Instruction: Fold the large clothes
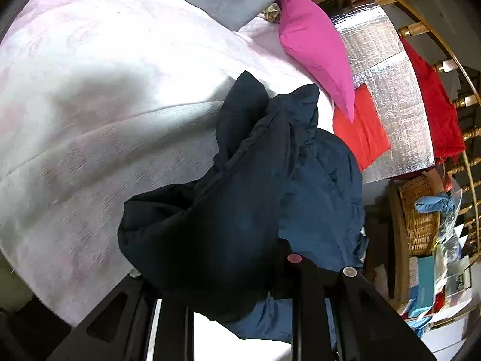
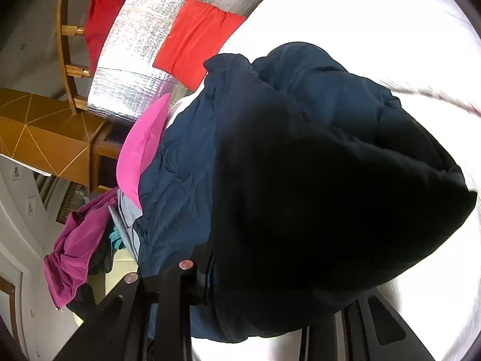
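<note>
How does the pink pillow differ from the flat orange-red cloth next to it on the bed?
The pink pillow is plump and stuffed; the orange-red cloth lies flat and thin. The pillow rests mostly on the pale bedspread, the cloth on the silver quilted sheet. The pillow's corner overlaps the cloth's edge. Both are plain, bright and unpatterned.

Left hand-held gripper (image 1: pixel 240 273) fingers cloth-covered, right hand-held gripper (image 2: pixel 255 285) likewise
</note>
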### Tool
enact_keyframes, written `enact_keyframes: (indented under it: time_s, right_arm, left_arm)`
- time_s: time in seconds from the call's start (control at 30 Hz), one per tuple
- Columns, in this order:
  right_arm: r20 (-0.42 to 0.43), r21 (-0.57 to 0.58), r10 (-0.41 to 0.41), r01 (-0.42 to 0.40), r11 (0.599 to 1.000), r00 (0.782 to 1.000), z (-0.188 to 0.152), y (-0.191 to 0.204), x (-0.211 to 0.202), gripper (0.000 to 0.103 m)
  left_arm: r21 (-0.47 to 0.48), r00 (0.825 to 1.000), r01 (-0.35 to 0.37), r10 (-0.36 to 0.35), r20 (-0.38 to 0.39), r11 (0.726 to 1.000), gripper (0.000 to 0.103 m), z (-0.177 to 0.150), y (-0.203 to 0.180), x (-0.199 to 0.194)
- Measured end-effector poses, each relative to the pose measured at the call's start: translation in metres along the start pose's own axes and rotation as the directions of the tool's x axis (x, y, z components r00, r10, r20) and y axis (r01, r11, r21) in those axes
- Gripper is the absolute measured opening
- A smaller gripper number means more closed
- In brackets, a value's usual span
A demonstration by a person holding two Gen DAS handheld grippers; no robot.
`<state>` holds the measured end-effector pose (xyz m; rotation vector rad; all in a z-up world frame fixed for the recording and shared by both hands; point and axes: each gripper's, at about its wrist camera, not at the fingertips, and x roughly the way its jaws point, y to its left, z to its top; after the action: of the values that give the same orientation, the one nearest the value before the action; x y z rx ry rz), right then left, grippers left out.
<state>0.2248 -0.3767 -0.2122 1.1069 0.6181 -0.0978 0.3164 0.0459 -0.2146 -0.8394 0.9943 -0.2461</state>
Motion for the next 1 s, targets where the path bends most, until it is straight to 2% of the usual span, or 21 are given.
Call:
enact_keyframes:
  time_s: [0.1, 0.13, 0.17, 0.2, 0.23, 0.33, 0.37, 0.47, 0.53, 0.57, 0.63, 0.67, 0.7, 0.73, 0.8, 0.87, 0.93, 1.0]
  right_arm:
    - [-0.009, 0.021, -0.002, 0.003, 1.0, 1.0, -0.003, -0.008, 0.002, 0.035]
    - [-0.012, 0.028, -0.011, 0.012, 1.0, 1.0, -0.003, -0.009, 0.003, 0.038]
    - [-0.016, 0.032, -0.036, 0.036, 0.999, 0.999, -0.003, -0.011, 0.002, 0.047]
    - [-0.019, 0.037, -0.05, 0.051, 0.998, 0.999, -0.004, -0.012, 0.0, 0.055]
    - [-0.025, 0.038, -0.053, 0.054, 0.998, 0.998, -0.005, -0.012, -0.002, 0.056]
    - [-0.049, 0.006, -0.113, 0.114, 0.993, 0.992, -0.012, -0.002, -0.019, 0.072]
    - [-0.051, -0.016, -0.136, 0.135, 0.991, 0.989, -0.015, 0.001, -0.025, 0.076]
    - [-0.088, -0.131, -0.202, 0.189, 0.973, 0.975, -0.03, 0.016, -0.045, 0.076]
    - [-0.081, -0.232, -0.235, 0.211, 0.95, 0.969, -0.039, 0.029, -0.057, 0.076]
    - [-0.055, -0.303, -0.252, 0.224, 0.926, 0.966, -0.044, 0.04, -0.066, 0.076]
    - [-0.003, -0.378, -0.252, 0.233, 0.896, 0.968, -0.047, 0.055, -0.076, 0.075]
    - [0.033, -0.418, -0.244, 0.235, 0.877, 0.969, -0.048, 0.065, -0.081, 0.074]
    - [0.062, -0.448, -0.238, 0.24, 0.861, 0.969, -0.047, 0.073, -0.083, 0.071]
    - [0.099, -0.484, -0.243, 0.26, 0.836, 0.965, -0.046, 0.08, -0.081, 0.068]
    - [0.133, -0.518, -0.272, 0.301, 0.801, 0.953, -0.04, 0.087, -0.071, 0.051]
    - [0.15, -0.525, -0.3, 0.333, 0.783, 0.942, -0.031, 0.089, -0.052, 0.043]
    - [0.147, -0.499, -0.36, 0.383, 0.777, 0.921, -0.018, 0.08, -0.031, 0.043]
    - [0.092, -0.457, -0.422, 0.415, 0.787, 0.902, -0.005, 0.065, -0.01, 0.042]
  left_arm:
    - [0.039, 0.999, -0.05, 0.051, -0.012, 0.998, 0.03, 0.002, -0.007, 0.013]
    - [0.054, 0.997, -0.074, 0.075, -0.019, 0.996, 0.037, 0.003, -0.009, 0.016]
    - [0.066, 0.994, -0.103, 0.104, -0.023, 0.993, 0.045, 0.004, -0.011, 0.018]
    - [0.075, 0.992, -0.119, 0.121, -0.027, 0.99, 0.048, 0.004, -0.012, 0.018]
    - [0.086, 0.989, -0.143, 0.146, -0.032, 0.986, 0.054, 0.004, -0.013, 0.016]
    - [0.151, 0.979, -0.206, 0.205, 0.02, 0.967, 0.056, -0.008, -0.013, -0.006]
    - [0.196, 0.969, -0.247, 0.237, 0.072, 0.949, 0.056, -0.013, -0.018, -0.017]
    - [0.312, 0.927, -0.359, 0.297, 0.228, 0.879, 0.061, -0.03, -0.04, -0.039]
    - [0.378, 0.879, -0.444, 0.312, 0.361, 0.813, 0.065, -0.043, -0.059, -0.052]
    - [0.403, 0.861, -0.469, 0.303, 0.409, 0.786, 0.068, -0.049, -0.064, -0.058]
    - [0.459, 0.816, -0.529, 0.279, 0.506, 0.714, 0.072, -0.063, -0.08, -0.064]
    - [0.475, 0.802, -0.549, 0.272, 0.533, 0.688, 0.073, -0.066, -0.085, -0.062]
    - [0.492, 0.795, -0.558, 0.263, 0.546, 0.668, 0.073, -0.071, -0.088, -0.062]
    - [0.513, 0.8, -0.557, 0.256, 0.542, 0.653, 0.073, -0.073, -0.091, -0.056]
    - [0.533, 0.814, -0.547, 0.262, 0.518, 0.645, 0.073, -0.073, -0.089, -0.049]
    - [0.537, 0.819, -0.546, 0.272, 0.506, 0.643, 0.073, -0.07, -0.087, -0.043]
    - [0.537, 0.819, -0.544, 0.269, 0.506, 0.645, 0.073, -0.068, -0.087, -0.042]
    - [0.537, 0.815, -0.548, 0.265, 0.515, 0.642, 0.073, -0.069, -0.086, -0.04]
